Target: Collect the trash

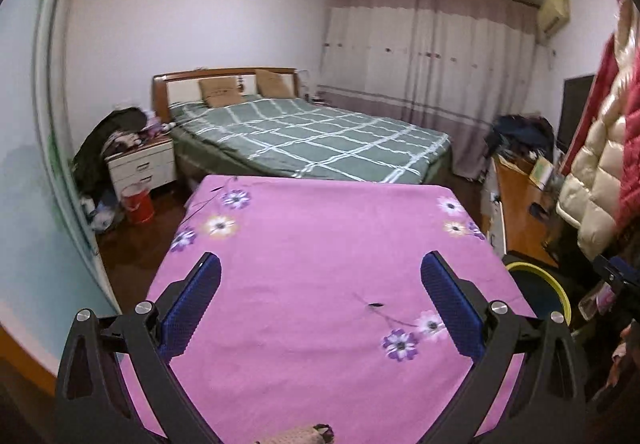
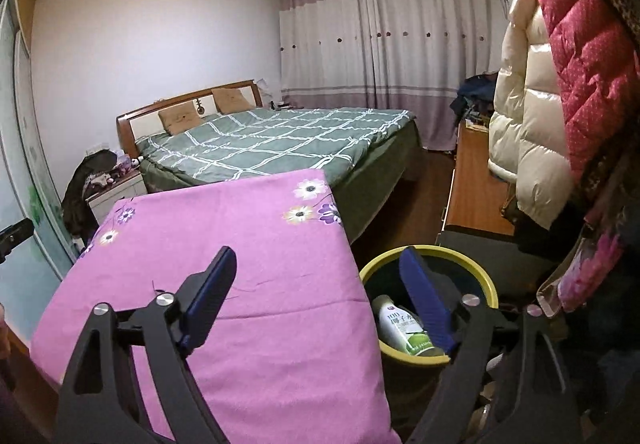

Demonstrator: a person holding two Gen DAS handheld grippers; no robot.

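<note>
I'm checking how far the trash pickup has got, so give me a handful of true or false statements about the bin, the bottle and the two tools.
1. A bottle lies inside the yellow-rimmed bin. True.
2. The right tool is clamped on the bottle. False: its fingers are spread wide and hold nothing.
3. The bin stands beside the pink floral cloth, to its right. True.
4. The left tool grips a crumpled paper. False: it is open and empty above the cloth.
5. The curtains are drawn open. False: they are closed.
</note>
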